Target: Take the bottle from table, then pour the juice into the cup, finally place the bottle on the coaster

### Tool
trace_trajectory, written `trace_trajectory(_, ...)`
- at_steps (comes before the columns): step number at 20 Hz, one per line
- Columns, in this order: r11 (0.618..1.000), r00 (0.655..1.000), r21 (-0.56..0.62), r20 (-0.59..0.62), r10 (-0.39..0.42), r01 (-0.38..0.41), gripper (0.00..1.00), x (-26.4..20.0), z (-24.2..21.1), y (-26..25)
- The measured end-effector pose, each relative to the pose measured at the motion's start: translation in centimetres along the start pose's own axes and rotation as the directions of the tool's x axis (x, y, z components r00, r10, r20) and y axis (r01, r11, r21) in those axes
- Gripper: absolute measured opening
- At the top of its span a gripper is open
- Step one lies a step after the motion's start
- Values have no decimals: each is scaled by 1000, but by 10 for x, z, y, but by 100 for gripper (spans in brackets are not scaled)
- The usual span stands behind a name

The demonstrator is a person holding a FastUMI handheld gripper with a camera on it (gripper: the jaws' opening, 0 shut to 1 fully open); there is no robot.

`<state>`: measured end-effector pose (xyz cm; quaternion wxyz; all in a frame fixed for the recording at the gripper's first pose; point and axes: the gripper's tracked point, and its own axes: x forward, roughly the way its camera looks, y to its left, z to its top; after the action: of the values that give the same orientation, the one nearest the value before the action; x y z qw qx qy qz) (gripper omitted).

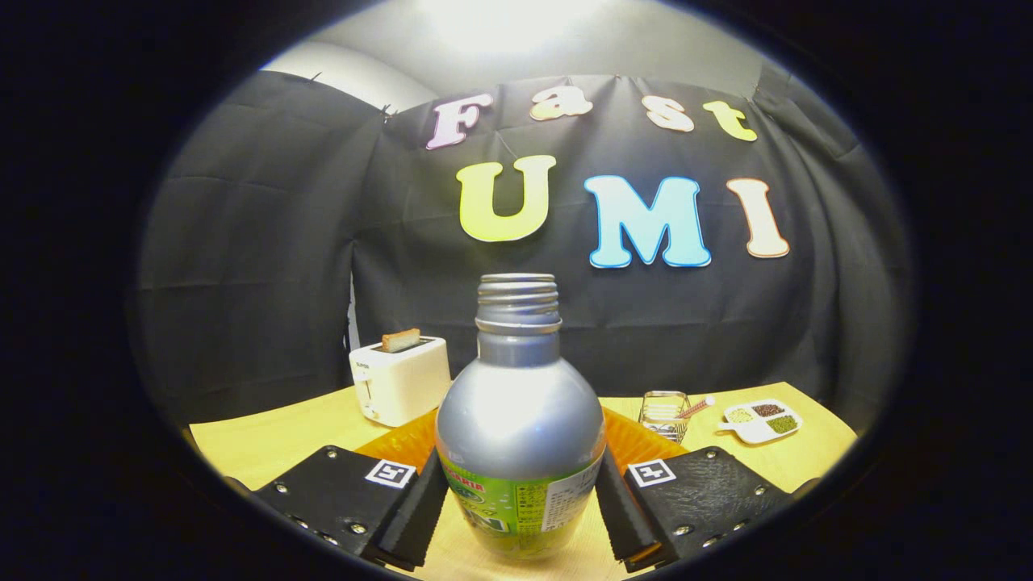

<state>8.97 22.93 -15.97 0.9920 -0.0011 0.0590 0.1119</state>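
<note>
The claw point(520, 504) grasps the uncapped silver bottle with a green label point(519, 452) (both fingers pressing its sides) upright over the wooden desk point(266, 444), before an orange coaster point(403, 440).

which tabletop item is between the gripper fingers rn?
The silver bottle, uncapped, between the gripper fingers. The toaster, wire rack and sectioned dish stand well beyond.
</note>
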Motion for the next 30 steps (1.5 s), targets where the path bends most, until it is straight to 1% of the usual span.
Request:
trace_trajectory(1, 1000, 1000, 6, -3, -8, 8, 81, 4, -2, -2)
trace_trajectory(8, 998, 1000, 61, -15, 13, -12, 81, 33, -23, 4)
trace_trajectory(11, 998, 1000, 62, -25, 11, -9, 81, 43, -40, 8)
trace_trajectory(15, 999, 998, 40, -57, -18, 21, 81, 61, -63, 4)
trace_trajectory(18, 998, 996, 52, -90, -15, 20, 81, 71, -82, 5)
trace_trajectory(20, 998, 995, 46, -95, -27, 31, 81, 75, -89, 3)
trace_trajectory(26, 998, 997, 29, -49, -53, 55, 81, 74, -95, 0)
trace_trajectory(30, 998, 998, -12, -19, -64, 64, 83, 70, -95, 5)
